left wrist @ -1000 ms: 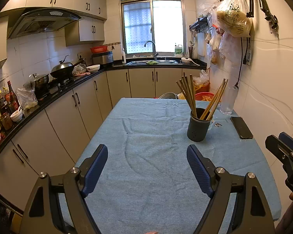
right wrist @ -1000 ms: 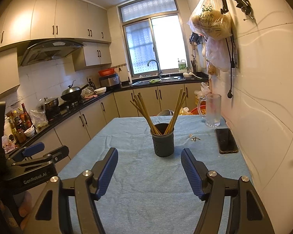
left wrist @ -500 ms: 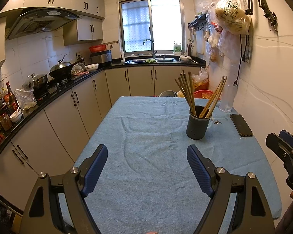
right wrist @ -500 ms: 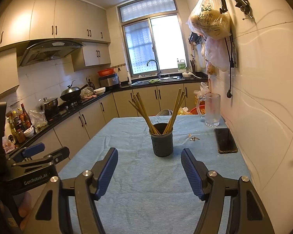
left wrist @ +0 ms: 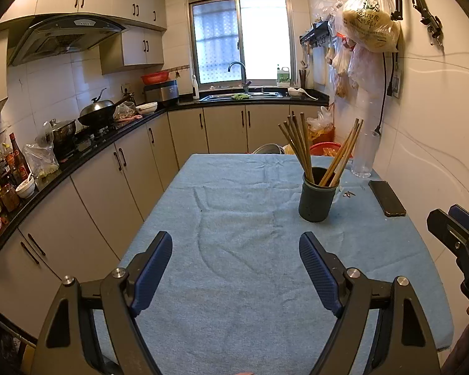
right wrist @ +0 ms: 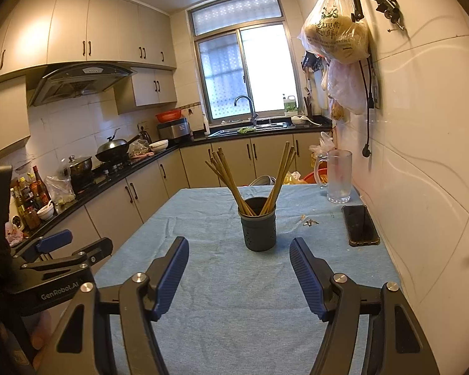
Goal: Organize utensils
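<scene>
Chopsticks (right wrist: 231,184) stand in the dark holder (right wrist: 259,229); left tool (left wrist: 236,262) and right tool (right wrist: 239,265) both spread, empty.

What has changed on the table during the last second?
Almost nothing. In both wrist views the holder with chopsticks sits a little higher in the frame than before, so both claws shifted slightly. Nothing was taken or let go: the left claw and right claw remain open and empty. Holder, phone and glass mug kept their places on the cloth.
</scene>
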A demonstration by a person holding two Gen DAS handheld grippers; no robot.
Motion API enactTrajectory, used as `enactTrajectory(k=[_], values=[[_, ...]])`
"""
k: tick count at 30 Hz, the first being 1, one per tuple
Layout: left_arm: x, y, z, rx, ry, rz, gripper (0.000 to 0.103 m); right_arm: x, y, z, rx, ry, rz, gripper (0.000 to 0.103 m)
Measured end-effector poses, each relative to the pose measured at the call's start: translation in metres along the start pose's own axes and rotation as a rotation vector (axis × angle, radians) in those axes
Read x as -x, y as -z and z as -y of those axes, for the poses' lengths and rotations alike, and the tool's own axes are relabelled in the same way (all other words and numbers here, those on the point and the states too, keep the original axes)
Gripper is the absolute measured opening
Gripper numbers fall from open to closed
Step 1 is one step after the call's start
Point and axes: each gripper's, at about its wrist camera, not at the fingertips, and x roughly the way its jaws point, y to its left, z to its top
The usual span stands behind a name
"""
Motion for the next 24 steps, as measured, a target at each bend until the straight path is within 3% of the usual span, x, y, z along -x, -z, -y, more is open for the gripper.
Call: enactTrajectory(k=[24], values=[[-0.016, -0.001, 0.0, -0.004, -0.001, -0.027, 0.084, -0.014, -0.001, 0.002, 0.0, -0.008, -0.016, 0.07]])
